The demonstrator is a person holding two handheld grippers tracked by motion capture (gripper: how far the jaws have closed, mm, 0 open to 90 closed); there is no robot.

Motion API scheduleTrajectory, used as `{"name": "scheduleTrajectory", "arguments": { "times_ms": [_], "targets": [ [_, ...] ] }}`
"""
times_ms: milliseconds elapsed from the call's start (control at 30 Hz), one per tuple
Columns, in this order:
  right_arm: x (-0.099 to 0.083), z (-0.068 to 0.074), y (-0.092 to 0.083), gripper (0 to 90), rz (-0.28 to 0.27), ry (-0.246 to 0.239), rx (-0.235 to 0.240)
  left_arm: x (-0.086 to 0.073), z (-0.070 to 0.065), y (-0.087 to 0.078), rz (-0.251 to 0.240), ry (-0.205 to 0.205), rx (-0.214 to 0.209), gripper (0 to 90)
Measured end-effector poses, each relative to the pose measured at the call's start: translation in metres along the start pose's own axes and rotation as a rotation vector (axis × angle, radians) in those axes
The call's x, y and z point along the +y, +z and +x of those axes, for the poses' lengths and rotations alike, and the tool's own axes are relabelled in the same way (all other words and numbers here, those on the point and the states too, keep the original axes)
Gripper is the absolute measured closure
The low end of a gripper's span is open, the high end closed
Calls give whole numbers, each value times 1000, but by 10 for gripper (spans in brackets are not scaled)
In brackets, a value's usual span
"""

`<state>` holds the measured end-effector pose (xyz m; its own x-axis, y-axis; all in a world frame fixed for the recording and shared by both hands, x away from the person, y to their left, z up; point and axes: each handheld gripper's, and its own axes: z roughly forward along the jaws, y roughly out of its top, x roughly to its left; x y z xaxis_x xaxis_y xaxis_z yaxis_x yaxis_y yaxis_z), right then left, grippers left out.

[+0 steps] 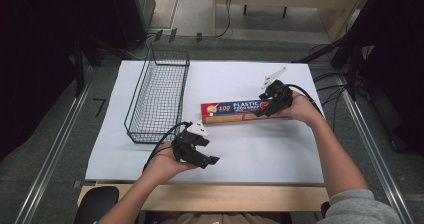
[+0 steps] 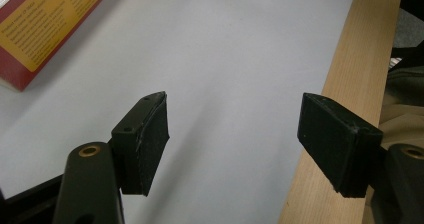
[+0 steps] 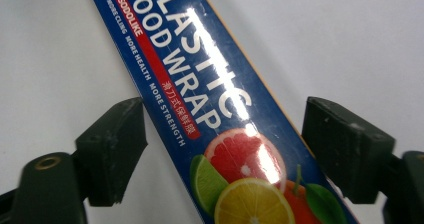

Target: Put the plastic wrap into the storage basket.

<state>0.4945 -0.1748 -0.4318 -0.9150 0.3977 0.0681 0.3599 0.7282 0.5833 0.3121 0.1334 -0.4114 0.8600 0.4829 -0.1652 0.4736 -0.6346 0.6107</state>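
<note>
Blue and glossy on top, with red ends and a yellow side panel, the food wrap box (image 1: 235, 111) lies flat on the white sheet (image 1: 280, 149) covering my table, long axis running across it, just right of the wire basket (image 1: 159, 96) and apart from it. In the right gripper view I read "PLASTIC FOOD WRAP" on the box (image 3: 210, 104), with citrus fruit printed near the end between my jaws. My right gripper (image 1: 261, 113) sits over that right-hand end of the box; its jaws stand wide apart, one on each side of the carton, and I see a gap between each pad and the cardboard, so nothing is clamped. The right hand (image 1: 300, 108) holds the tool from the far right edge of the sheet.

My left gripper (image 1: 212, 161) is held well apart from the box, nearer the front of the table, in my left hand (image 1: 165, 165). Its jaws are also spread, with only bare white sheet between them in the left gripper view, the wooden table edge (image 2: 345, 109) beside one pad and a corner of the box (image 2: 45, 29) farther off.
</note>
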Motion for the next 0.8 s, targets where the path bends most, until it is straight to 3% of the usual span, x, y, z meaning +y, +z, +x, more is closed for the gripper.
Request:
{"name": "scheduleTrajectory", "arguments": {
  "times_ms": [167,433,467,633,667,700,733,800],
  "targets": [
    [-2,-1,8,165,8,-17,7,0,0,0,-1,-2,2,291],
    [-4,0,17,171,12,-83,-9,0,0,0,3,1,2,291],
    [-4,1,20,176,32,-102,-24,0,0,1,3,3,0,292],
    [-4,0,21,187,39,-114,-25,0,0,1,7,3,0,292],
    [-3,1,22,188,57,-122,-29,0,-1,2,7,0,1,292],
    [1,5,28,206,126,-160,-62,0,-1,1,8,5,0,292],
    [2,7,29,221,148,-190,-76,0,-1,1,8,5,0,292],
    [3,6,28,248,146,-180,-64,0,-1,0,2,4,1,293]
  ]
}}
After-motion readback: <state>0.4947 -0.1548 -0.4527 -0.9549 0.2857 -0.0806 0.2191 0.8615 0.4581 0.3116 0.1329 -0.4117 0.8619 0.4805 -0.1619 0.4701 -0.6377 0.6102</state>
